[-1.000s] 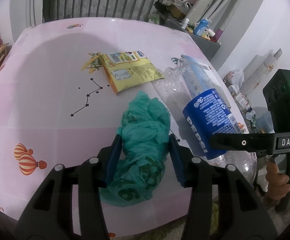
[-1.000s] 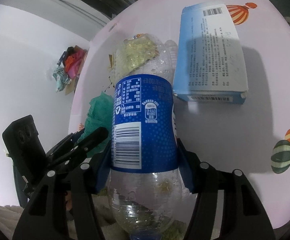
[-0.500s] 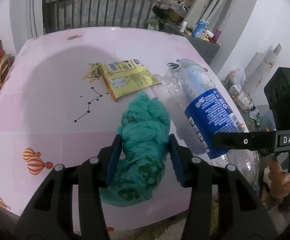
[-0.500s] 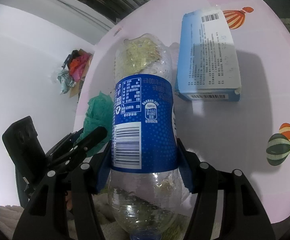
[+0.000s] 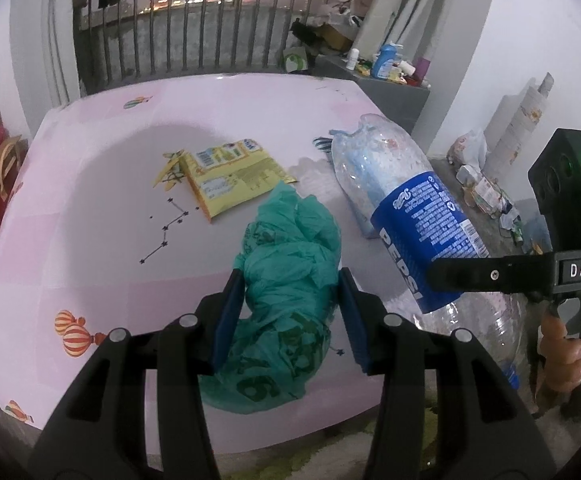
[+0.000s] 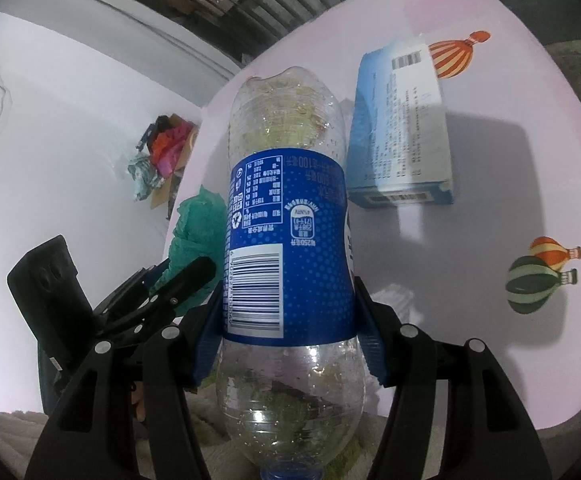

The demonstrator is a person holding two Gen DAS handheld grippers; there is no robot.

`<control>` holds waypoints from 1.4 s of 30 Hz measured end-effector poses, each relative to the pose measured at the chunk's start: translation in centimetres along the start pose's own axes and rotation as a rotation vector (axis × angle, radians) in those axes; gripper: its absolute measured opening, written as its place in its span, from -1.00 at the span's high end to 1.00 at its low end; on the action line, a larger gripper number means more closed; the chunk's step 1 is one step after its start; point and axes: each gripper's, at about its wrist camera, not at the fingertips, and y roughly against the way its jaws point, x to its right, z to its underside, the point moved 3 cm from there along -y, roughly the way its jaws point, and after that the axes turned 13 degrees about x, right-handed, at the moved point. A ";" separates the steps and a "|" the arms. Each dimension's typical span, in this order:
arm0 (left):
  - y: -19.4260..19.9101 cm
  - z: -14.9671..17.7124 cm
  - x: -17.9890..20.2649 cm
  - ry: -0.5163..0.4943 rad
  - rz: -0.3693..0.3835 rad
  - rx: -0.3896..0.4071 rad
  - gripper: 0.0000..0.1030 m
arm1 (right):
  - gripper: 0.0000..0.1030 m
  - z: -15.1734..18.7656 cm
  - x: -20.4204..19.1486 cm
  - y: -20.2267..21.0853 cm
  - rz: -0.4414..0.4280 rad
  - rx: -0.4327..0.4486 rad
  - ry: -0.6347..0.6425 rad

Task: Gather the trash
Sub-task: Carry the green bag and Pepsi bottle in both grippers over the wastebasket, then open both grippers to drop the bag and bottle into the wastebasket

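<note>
One bottle (image 6: 286,240), one green bag (image 5: 286,280), one yellow wrapper (image 5: 230,178), one blue box (image 6: 400,128).

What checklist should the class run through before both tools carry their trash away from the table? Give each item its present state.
1. Left tool shut on the green plastic bag: ok, pads press both sides.
2. Right tool shut on the Pepsi bottle: ok, gripped at the blue label.
3. Bottle cap on: cannot tell, the neck is cut off at the picture's edge.
4. Bag fully off the table: cannot tell, its lower end hangs close to the surface.
5. Remaining trash located: ok, yellow wrapper and blue box lie on the table.
6. Bin or drop spot in view: not ok, none visible.
</note>
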 end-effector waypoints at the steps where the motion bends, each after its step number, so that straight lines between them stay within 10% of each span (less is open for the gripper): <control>1: 0.1 -0.1 0.3 -0.008 0.005 0.002 0.14 | -0.13 0.0 0.3 0.5 -0.003 0.012 -0.005; 13: -0.7 -2.5 5.7 -0.097 0.115 0.015 0.14 | -0.13 0.0 4.3 7.9 0.014 0.163 -0.086; 25: -4.3 -5.9 17.7 -0.235 0.391 -0.018 0.14 | -0.13 2.4 12.9 20.6 0.161 0.428 -0.280; 32: -9.4 -5.4 26.8 -0.287 0.546 -0.165 0.14 | -0.13 6.9 21.1 28.0 0.305 0.586 -0.505; 42: -19.1 -2.6 37.1 -0.305 0.596 -0.412 0.14 | -0.13 10.1 29.9 26.1 0.336 0.584 -0.782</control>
